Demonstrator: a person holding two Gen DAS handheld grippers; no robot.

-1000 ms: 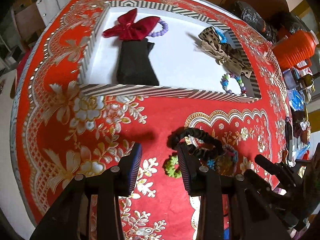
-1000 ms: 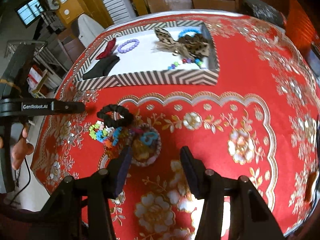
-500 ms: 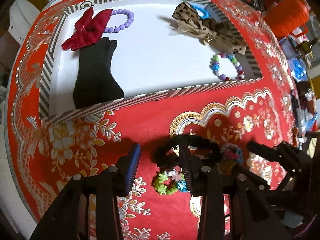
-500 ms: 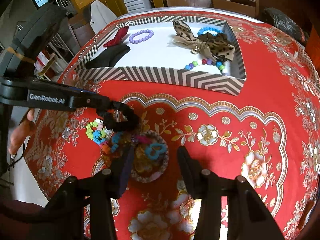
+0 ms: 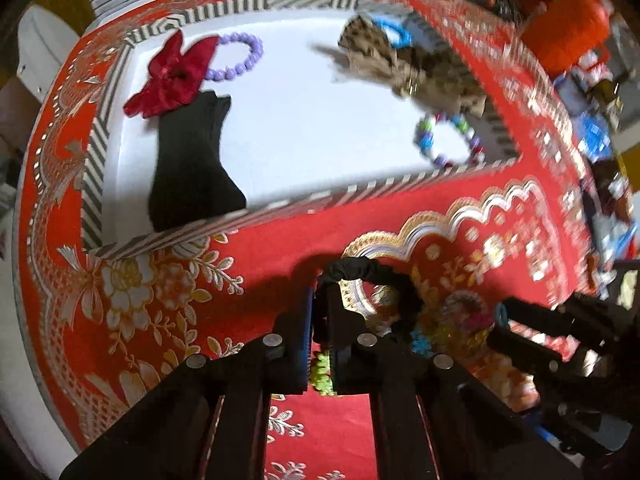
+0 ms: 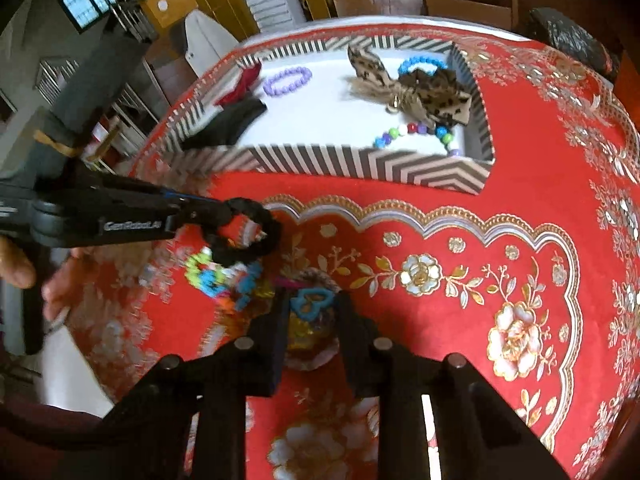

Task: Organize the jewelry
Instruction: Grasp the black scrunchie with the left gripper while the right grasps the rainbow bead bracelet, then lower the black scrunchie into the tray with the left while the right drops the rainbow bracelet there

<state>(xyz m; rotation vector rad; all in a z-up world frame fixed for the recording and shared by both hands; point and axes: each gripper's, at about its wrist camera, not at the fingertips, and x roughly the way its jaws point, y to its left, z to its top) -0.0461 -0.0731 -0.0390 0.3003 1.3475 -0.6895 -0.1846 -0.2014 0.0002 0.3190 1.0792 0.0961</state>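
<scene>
My left gripper [image 5: 319, 304] is shut on one side of a black scrunchie [image 5: 372, 276], whose loop stands out beyond the fingertips. From the right wrist view the same left gripper [image 6: 188, 216] comes in from the left, holding the black scrunchie [image 6: 256, 236] just above a pile of coloured bead bracelets [image 6: 208, 274]. My right gripper [image 6: 314, 312] points down at a round sequinned scrunchie [image 6: 308, 334] with a blue heart charm [image 6: 312, 304]. Its jaws are closing on the scrunchie, pads against its sides. Beyond lies a striped tray [image 6: 360, 164] with a white floor.
The tray [image 5: 280, 208] holds a red bow [image 5: 172, 76], purple bracelet [image 5: 240, 60], black cloth [image 5: 192, 160], leopard bow [image 5: 408, 68] and multicoloured bead bracelet [image 5: 444, 140]. An orange jug [image 5: 568, 32] and clutter stand right. A person's hand [image 6: 16, 268] is at the left table edge.
The left jaws have shut on the black scrunchie, which lay between them before. The right jaws have narrowed around the sequinned scrunchie. The left view has shifted slightly.
</scene>
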